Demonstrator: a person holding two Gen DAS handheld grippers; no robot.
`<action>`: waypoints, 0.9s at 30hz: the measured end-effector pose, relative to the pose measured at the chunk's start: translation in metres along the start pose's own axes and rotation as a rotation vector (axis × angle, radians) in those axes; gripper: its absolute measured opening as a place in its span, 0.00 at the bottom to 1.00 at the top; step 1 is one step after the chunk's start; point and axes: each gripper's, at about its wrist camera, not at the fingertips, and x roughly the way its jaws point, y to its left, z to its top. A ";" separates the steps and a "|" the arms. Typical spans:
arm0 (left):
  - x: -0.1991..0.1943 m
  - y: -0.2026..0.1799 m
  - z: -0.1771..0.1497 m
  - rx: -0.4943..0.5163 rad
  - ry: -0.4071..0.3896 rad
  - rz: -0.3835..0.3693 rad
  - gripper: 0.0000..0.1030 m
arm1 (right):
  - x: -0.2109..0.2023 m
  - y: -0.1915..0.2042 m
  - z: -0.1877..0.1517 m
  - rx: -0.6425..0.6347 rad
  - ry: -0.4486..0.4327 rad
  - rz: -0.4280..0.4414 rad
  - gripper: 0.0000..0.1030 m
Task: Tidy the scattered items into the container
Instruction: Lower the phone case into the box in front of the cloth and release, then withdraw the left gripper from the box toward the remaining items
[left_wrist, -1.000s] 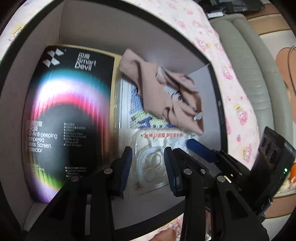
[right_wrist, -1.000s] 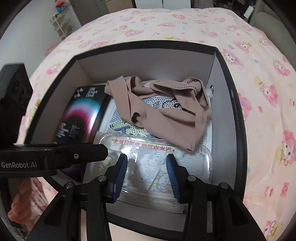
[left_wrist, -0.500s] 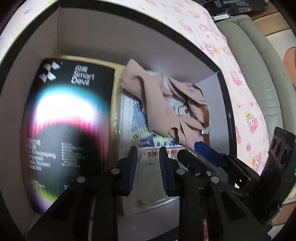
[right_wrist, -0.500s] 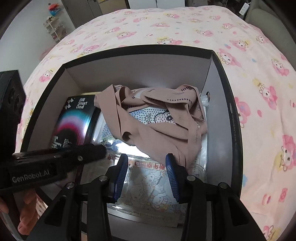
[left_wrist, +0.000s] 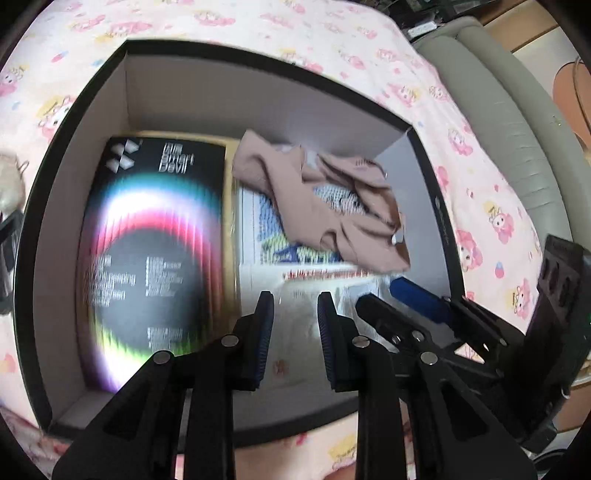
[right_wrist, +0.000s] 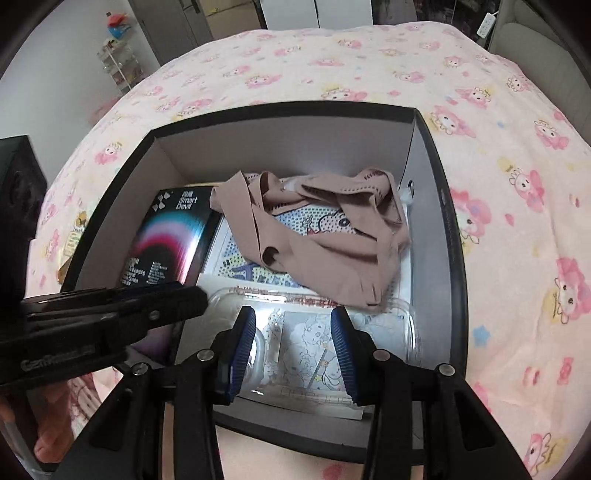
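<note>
A black-rimmed box (right_wrist: 452, 236) (left_wrist: 85, 96) sits on the pink bedspread. Inside lie a black "Smart Devil" screen-protector box (left_wrist: 155, 251) (right_wrist: 166, 236), a beige cloth (left_wrist: 325, 206) (right_wrist: 317, 243) over a dotted picture sheet (right_wrist: 236, 266), and a clear plastic pack with cartoon drawings (right_wrist: 325, 354) (left_wrist: 299, 321). My left gripper (left_wrist: 295, 332) is open and empty above the box's near side. My right gripper (right_wrist: 293, 343) is open and empty above the clear pack. The left gripper also shows at the left of the right wrist view (right_wrist: 110, 310).
The bedspread (right_wrist: 332, 66) surrounds the box. A grey padded bed edge (left_wrist: 517, 122) runs along the right in the left wrist view. A shelf with small items (right_wrist: 118, 62) stands by the far wall. A small pale object (left_wrist: 9, 181) lies left of the box.
Both grippers have pulled back and up from the box, so more of its rim and the bedspread shows. The left jaws narrowed half a second ago and have widened again.
</note>
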 end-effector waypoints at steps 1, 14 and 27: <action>0.001 0.001 -0.001 -0.001 0.012 -0.001 0.22 | 0.004 0.000 0.000 0.002 0.019 0.009 0.37; 0.022 0.024 0.020 -0.042 0.087 -0.033 0.24 | 0.015 -0.001 0.000 0.005 0.068 0.030 0.37; -0.020 0.003 0.005 0.082 -0.081 -0.002 0.46 | -0.016 0.014 0.002 -0.044 -0.068 -0.134 0.39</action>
